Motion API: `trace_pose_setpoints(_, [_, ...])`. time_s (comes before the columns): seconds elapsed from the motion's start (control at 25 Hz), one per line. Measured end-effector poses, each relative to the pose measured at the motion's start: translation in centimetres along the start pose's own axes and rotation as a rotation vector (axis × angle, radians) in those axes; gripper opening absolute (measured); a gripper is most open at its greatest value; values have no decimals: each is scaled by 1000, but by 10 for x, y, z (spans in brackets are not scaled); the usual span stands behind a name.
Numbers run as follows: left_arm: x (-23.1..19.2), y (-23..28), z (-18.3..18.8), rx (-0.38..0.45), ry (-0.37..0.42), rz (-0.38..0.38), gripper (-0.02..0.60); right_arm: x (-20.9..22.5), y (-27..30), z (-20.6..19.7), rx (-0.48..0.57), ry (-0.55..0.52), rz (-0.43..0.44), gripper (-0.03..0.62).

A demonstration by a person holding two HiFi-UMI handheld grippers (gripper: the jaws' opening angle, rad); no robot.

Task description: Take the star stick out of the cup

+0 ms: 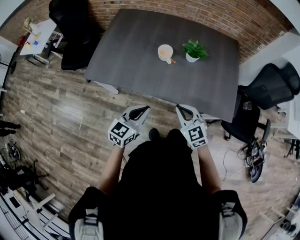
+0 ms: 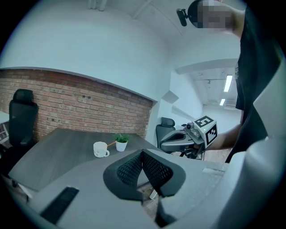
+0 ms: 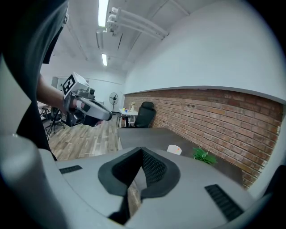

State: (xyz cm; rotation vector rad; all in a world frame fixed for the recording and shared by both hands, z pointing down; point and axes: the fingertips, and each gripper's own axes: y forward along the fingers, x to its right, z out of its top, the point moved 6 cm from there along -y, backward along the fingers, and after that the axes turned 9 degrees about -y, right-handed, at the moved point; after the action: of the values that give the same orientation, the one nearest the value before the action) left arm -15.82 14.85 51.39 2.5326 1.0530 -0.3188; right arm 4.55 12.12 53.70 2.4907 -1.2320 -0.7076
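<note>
Head view overhead, both gripper views low, distant, sharing table (image 1: 140,61), cup (image 1: 164,52), plant (image 1: 195,49)

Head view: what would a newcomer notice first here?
The dark grey table by the brick wall holds a white cup with a stick in it and a small potted plant to its right. Short of the table's near edge, the left tool and right tool hang over the wood floor, both shut and empty.

I see a dark worktop (image 1: 136,51) at twelve o'clock by a brick wall (image 1: 187,11), plank floor (image 1: 61,112) below, black chairs (image 1: 75,33) at eleven and three.
</note>
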Motion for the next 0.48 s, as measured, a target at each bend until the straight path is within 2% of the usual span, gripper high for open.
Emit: trace_pose_setpoints(0.48, [-8, 2, -1, 7, -23, 13, 3, 11, 12, 2, 4, -8, -2, 0])
